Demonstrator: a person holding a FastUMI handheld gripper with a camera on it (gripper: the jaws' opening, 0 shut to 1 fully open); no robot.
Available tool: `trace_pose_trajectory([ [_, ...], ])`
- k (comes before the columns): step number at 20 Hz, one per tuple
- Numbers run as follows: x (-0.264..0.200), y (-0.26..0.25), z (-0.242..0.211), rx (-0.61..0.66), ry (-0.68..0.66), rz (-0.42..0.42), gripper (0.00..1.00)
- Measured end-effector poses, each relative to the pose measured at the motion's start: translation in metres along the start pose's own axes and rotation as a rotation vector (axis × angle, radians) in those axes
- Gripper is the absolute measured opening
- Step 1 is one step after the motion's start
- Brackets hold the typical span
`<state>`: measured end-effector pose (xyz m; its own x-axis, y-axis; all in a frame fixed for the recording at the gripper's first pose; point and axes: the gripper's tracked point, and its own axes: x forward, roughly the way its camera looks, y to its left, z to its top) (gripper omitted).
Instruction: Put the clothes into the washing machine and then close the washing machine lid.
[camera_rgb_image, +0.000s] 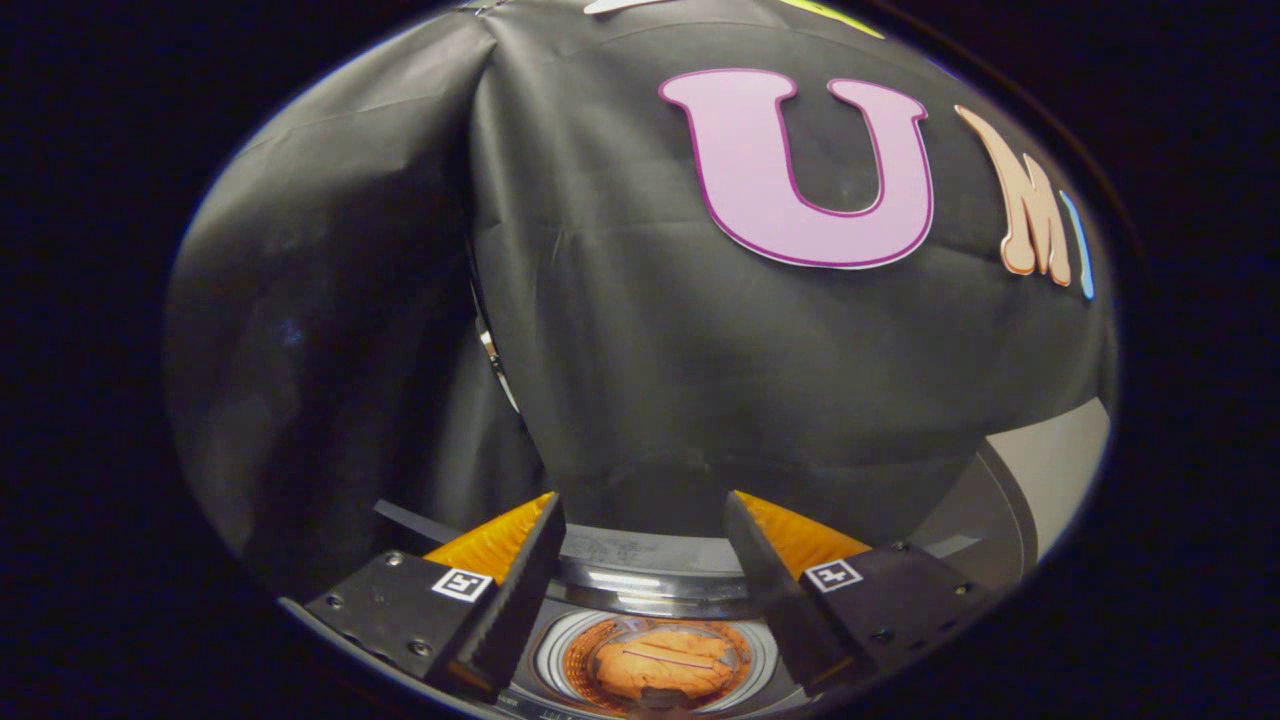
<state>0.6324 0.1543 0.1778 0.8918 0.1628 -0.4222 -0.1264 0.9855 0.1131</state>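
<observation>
Gripper view: tool (640, 560) spread wide and empty, hovering above the washing machine (650, 590), whose open drum mouth with orange clothes (665, 665) inside sits below between the fingers; lid not identifiable, so closing direction can't be judged.

We see a dim scene, with the black cloth wall (640, 330) soaking up most of the light and showing only faint sheen along its folds. The brightest spot sits at the bottom centre, where the washing machine (655, 590) rim throws white glare and an orange glow shows in its drum between the spread fingers of the gripper (640, 540). Fisheye distortion bends everything toward the edges, and the lower left falls into deep shadow. Focus looks fairly sharp at centre.
</observation>
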Motion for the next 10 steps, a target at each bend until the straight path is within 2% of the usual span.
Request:
trace_pose_trajectory([
  [7,0.0017,0.0023,-0.0011,0.007,-0.027,0.015,0.97],
  [10,0.0046,0.0022,-0.0044,0.020,0.002,0.037,0.96],
])
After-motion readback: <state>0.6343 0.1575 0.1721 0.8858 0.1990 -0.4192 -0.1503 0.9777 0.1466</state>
